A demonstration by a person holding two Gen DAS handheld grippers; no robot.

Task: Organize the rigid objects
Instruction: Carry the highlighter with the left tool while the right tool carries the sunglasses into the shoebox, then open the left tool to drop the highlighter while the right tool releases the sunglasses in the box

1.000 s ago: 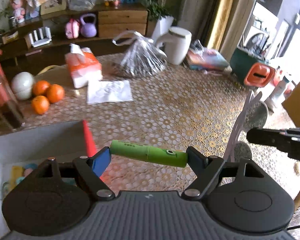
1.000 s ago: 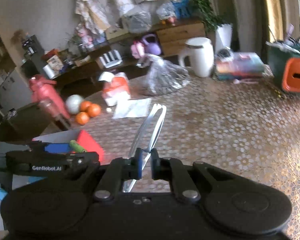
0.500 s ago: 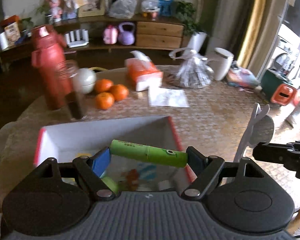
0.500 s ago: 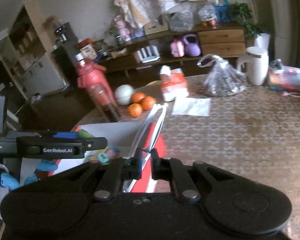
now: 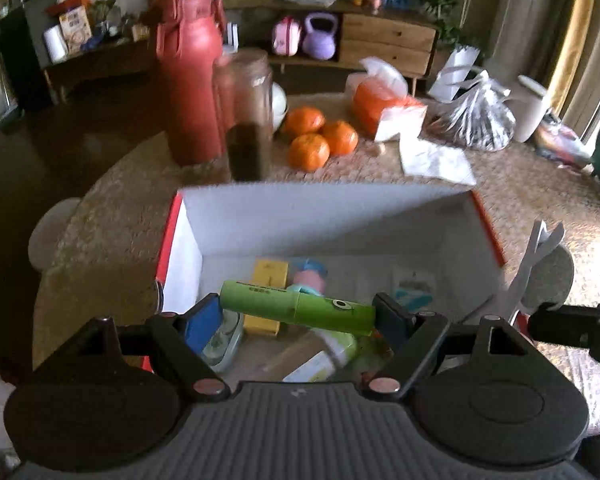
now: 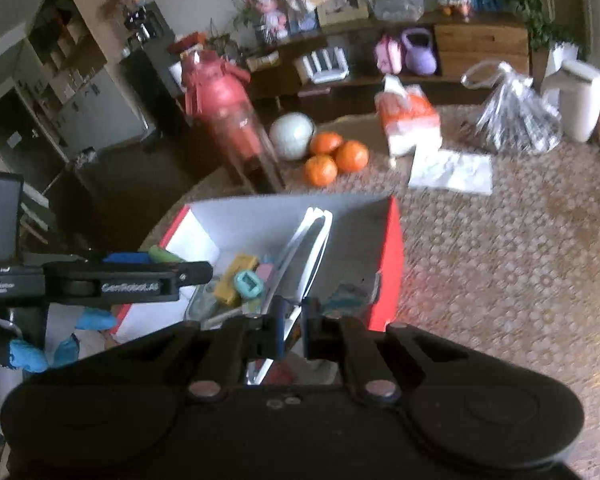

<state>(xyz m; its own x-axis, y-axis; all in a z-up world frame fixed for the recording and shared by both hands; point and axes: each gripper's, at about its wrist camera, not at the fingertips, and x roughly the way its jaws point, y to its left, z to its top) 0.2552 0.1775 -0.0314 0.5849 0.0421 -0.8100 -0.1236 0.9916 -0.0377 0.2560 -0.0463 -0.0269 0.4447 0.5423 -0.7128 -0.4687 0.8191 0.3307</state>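
- Green tube [image 5: 298, 307] is what I have in the left claw [image 5: 298, 312], pinched end to end between the two pads with the jaws set fairly wide; it hangs level over the near half of the box [image 5: 324, 216], above the things already in there.
- Tongs [image 6: 306, 252], pale and metal, are what I carry in the right claw [image 6: 291, 322], whose jaws are clamped tight on the handle end; the arms stick forward and up over the right part of the box, not yet inside it as far as I can judge.
- Several items already lie on the box floor: a yellow block [image 5: 269, 276], a teal piece [image 6: 249, 284], something pink, and a few cartons toward the near wall. So I read the sorting as well under way.
- What I have left, as I see it: let go of the tube, then the tongs, both into the box. Neither has been released yet.
- The box sits near the left edge of the bench [image 5: 520, 184]. Behind it, toward the far edge, stand a red bottle [image 5: 190, 80], a jar, three oranges [image 5: 320, 138], a tissue pack and a plastic bag.
- Whether any of those far things belong to my job I cannot tell. Both views are blurred, so the small items in the box stay unclear.
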